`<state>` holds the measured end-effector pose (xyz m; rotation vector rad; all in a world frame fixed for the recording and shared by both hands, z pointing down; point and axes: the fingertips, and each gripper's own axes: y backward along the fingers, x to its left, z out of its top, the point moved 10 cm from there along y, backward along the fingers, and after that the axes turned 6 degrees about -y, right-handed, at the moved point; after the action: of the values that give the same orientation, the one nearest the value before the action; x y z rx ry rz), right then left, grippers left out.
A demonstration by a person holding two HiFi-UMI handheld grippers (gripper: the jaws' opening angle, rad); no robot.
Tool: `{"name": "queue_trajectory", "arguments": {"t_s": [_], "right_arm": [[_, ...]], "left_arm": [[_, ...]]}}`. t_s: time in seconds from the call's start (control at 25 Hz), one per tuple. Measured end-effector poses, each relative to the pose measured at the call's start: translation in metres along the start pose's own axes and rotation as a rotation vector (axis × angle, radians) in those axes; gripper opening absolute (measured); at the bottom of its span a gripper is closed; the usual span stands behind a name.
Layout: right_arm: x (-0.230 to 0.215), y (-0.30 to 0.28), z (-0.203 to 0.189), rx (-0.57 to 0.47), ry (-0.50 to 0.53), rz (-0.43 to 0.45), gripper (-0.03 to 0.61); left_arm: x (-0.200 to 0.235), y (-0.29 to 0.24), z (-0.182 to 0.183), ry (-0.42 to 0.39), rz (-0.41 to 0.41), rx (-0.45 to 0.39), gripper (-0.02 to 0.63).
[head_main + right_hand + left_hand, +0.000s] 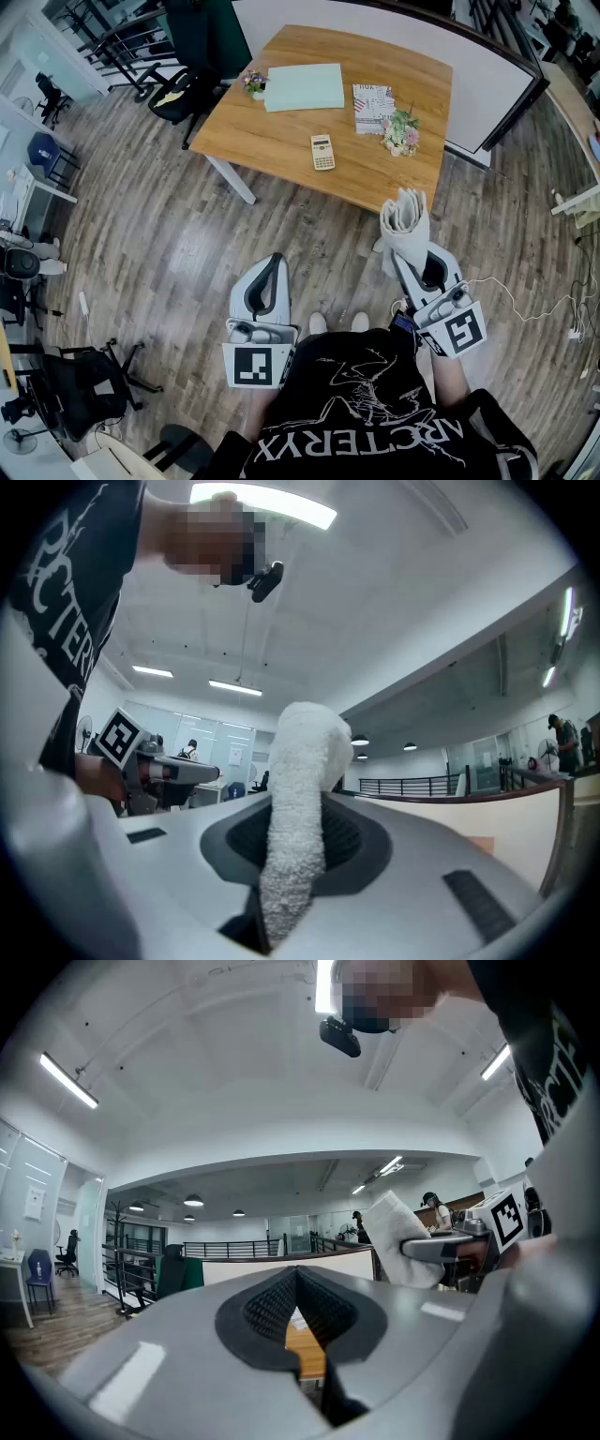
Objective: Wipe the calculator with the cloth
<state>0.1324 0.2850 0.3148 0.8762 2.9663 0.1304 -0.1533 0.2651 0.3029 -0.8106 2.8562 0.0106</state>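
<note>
The right gripper (409,255) is held over the floor (187,244), its jaws clamped on a white cloth (405,216) that stands upright out of them. In the right gripper view the cloth (305,761) is seen pinched between the dark pads and rising past the tips. The left gripper (277,259) is held beside it at 9 o'clock, well apart. Its jaws are closed tip to tip with nothing between them, as is shown in the left gripper view (296,1277).

The calculator (322,152) lies flat on the wooden table (272,141) at 12 o'clock, well apart from both grippers. A pale green pad (305,87) is seen at 11 o'clock of the calculator, a booklet (373,108) at 1 o'clock and flowers (401,131) at 2 o'clock. What seems to be a second small posy (253,82) is set at the pad's left edge.
</note>
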Motion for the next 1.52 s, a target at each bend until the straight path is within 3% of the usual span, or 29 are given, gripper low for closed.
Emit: {"name": "queue_trajectory", "arguments": {"t_s": [0.16,0.96,1.52], "right_arm": [[0.003,-0.004,-0.002,-0.006,0.003,0.009,0.089],[-0.015,0.003,-0.009,-0.006,-0.004,-0.001,0.089],[-0.077,-0.004,-0.023,0.006,-0.026,0.078,0.089]], "left_arm": [[0.004,-0.002,-0.001,-0.054,0.012,-0.051,0.009],[-0.015,-0.019,0.000,-0.025,-0.013,-0.001,0.009],[-0.036,-0.059,-0.012,-0.040,0.111,-0.001,0.009]]}}
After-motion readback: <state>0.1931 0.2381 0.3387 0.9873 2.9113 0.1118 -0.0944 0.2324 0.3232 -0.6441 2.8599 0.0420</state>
